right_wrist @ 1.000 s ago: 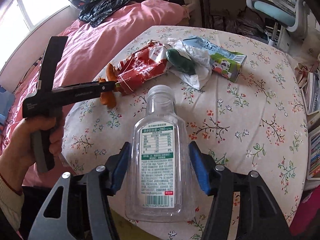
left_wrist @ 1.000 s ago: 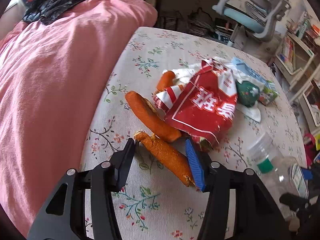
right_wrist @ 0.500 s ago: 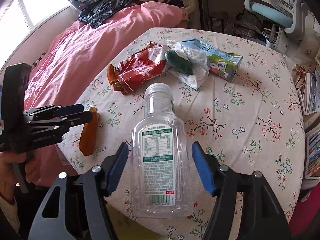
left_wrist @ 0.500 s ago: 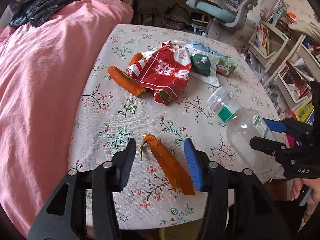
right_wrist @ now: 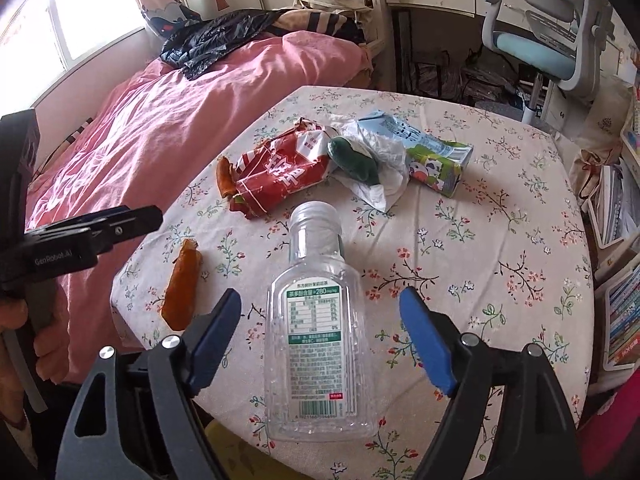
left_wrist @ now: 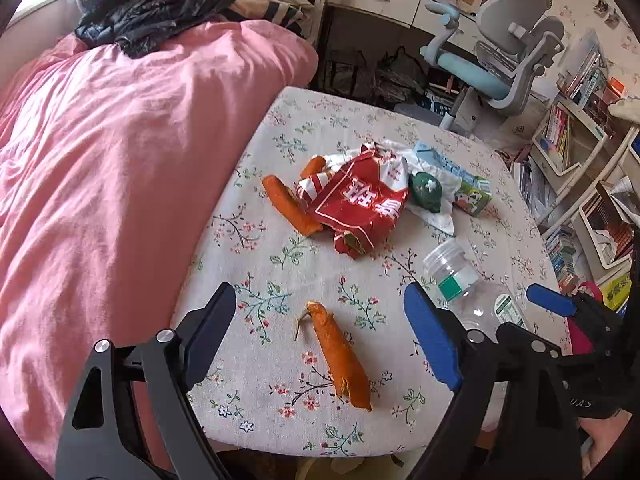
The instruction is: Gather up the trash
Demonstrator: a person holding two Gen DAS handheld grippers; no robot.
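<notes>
An orange peel strip (left_wrist: 340,356) (right_wrist: 181,290) lies near the front edge of the floral table (left_wrist: 304,128). My left gripper (left_wrist: 320,316) hovers over it, jaws opening wide, pads clear of the peel. A clear empty plastic bottle (right_wrist: 318,320) (left_wrist: 468,292) lies flat at the table's edge. My right gripper (right_wrist: 320,312) straddles the bottle, jaws opening, with gaps on both sides. Farther back lie a red snack bag (left_wrist: 360,204) (right_wrist: 280,172), more orange peel (left_wrist: 288,204), a dark green lump on white plastic (left_wrist: 426,192) (right_wrist: 354,160) and a flattened milk carton (right_wrist: 432,156) (left_wrist: 472,196).
A bed with a pink duvet (left_wrist: 120,160) borders the table's left side, with a black bag (left_wrist: 160,16) on it. A desk chair (left_wrist: 496,56) stands behind the table. Bookshelves (left_wrist: 580,152) line the right. A hand (right_wrist: 24,344) holds the left gripper's grip.
The left gripper dragged one peel strip from the pile to the front edge, let go and drew back and up. The right gripper's jaws spread wider around the bottle.
</notes>
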